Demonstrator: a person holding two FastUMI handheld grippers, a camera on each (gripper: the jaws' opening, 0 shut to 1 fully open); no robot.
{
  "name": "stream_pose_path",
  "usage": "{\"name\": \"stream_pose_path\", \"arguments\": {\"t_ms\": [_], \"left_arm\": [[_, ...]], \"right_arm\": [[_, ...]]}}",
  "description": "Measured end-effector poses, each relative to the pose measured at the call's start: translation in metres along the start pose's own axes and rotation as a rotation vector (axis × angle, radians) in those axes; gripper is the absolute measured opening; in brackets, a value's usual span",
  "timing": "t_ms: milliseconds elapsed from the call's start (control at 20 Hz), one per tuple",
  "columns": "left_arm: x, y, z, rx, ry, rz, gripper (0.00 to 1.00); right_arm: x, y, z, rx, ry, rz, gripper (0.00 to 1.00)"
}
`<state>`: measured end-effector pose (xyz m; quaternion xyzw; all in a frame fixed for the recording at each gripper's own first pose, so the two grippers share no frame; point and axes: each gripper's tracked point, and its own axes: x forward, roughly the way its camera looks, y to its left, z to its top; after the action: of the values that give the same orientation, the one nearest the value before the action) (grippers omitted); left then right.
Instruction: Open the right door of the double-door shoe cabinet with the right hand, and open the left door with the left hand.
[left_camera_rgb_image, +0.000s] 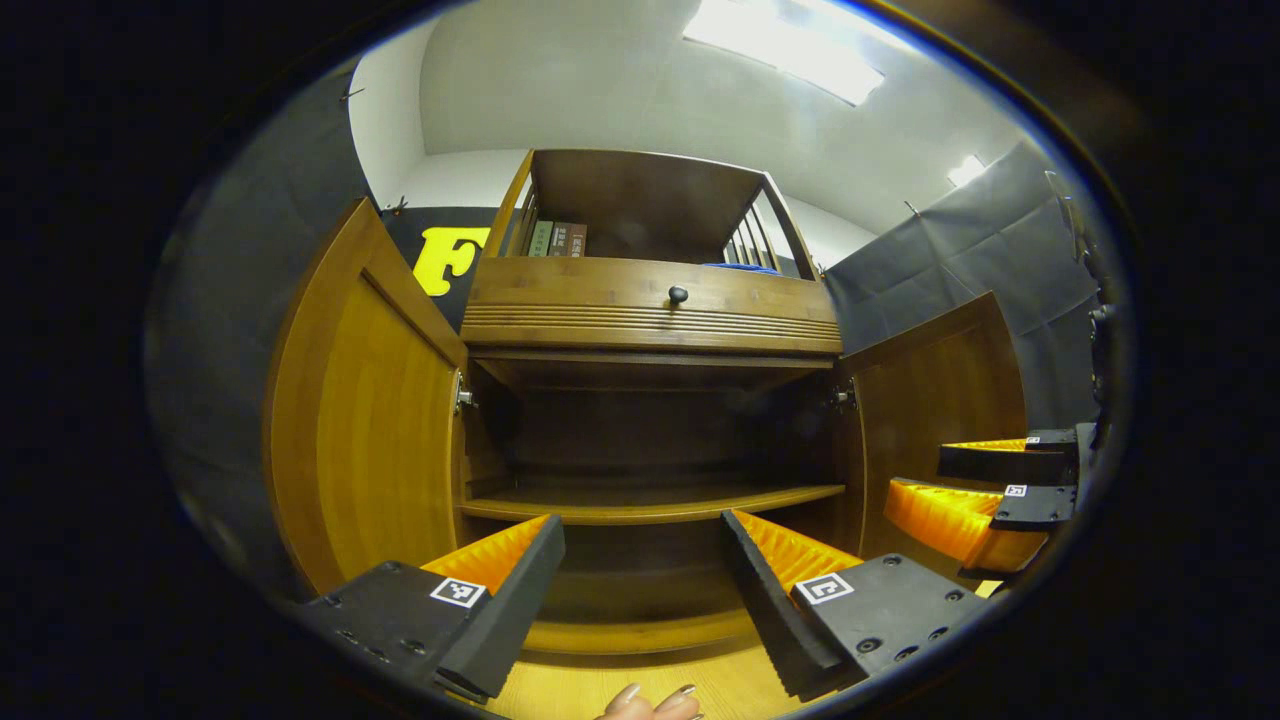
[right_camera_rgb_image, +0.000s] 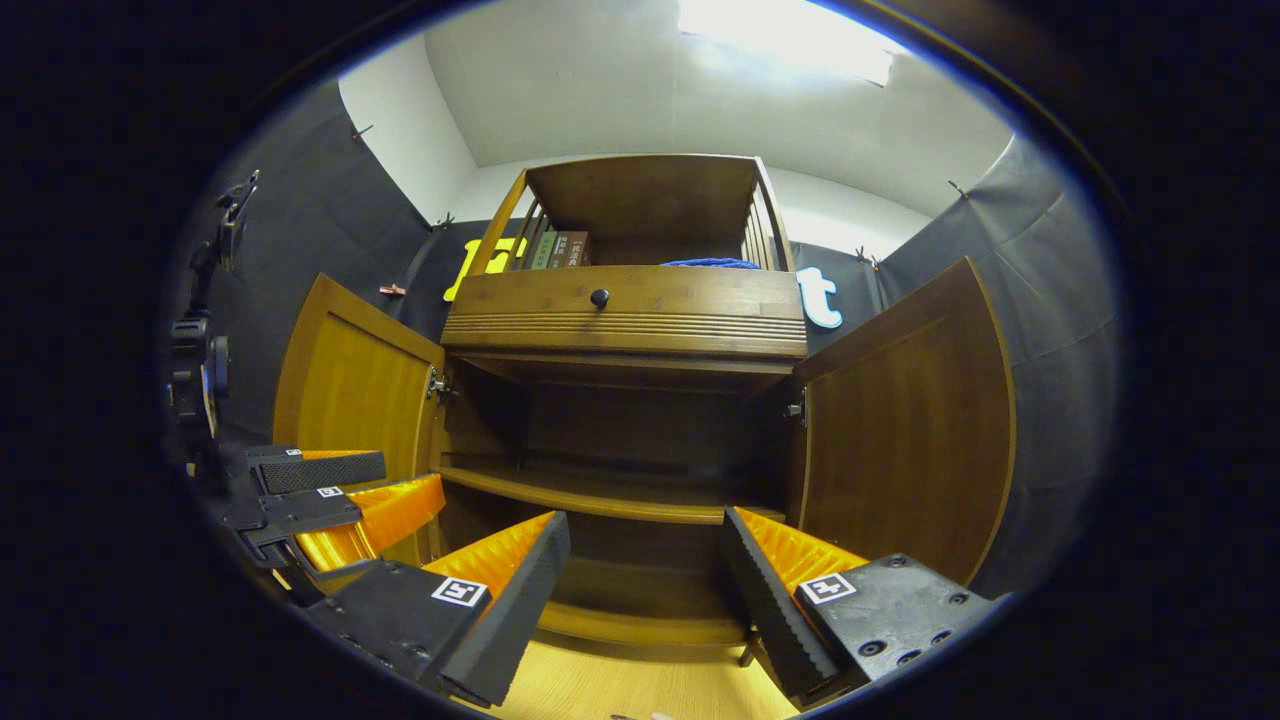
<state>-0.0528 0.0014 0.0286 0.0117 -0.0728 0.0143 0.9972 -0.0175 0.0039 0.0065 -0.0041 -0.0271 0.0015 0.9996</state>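
The wooden shoe cabinet (left_camera_rgb_image: 650, 320) (right_camera_rgb_image: 625, 320) stands straight ahead with both doors swung wide. Its left door (left_camera_rgb_image: 350, 420) (right_camera_rgb_image: 350, 385) and right door (left_camera_rgb_image: 940, 390) (right_camera_rgb_image: 905, 420) hang outward, baring a shelf (left_camera_rgb_image: 650, 503) (right_camera_rgb_image: 600, 500) inside. My left gripper (left_camera_rgb_image: 640, 590) is open in front of the lower compartment, holding nothing. My right gripper (right_camera_rgb_image: 645, 590) is open too, with nothing between its fingers. In the left gripper view the right gripper (left_camera_rgb_image: 985, 485) shows at the right beside the right door. The left gripper (right_camera_rgb_image: 320, 495) appears in the right gripper view by the left door.
A drawer with a dark knob (left_camera_rgb_image: 678, 294) (right_camera_rgb_image: 599, 297) sits above the doors. An open top rack holds books (left_camera_rgb_image: 556, 238) (right_camera_rgb_image: 560, 249) and a blue item (right_camera_rgb_image: 710, 263). Light wooden floor (left_camera_rgb_image: 640, 690) lies below. A person's fingertips (left_camera_rgb_image: 650, 703) show at the bottom edge.
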Motion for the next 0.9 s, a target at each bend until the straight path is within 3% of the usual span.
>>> {"name": "stream_pose_path", "arguments": {"t_ms": [900], "left_arm": [[-0.0083, 0.0014, 0.0062, 0.006, -0.019, 0.001, 0.96]], "right_arm": [[-0.0086, -0.0001, -0.0006, -0.010, -0.003, -0.005, 0.97]]}}
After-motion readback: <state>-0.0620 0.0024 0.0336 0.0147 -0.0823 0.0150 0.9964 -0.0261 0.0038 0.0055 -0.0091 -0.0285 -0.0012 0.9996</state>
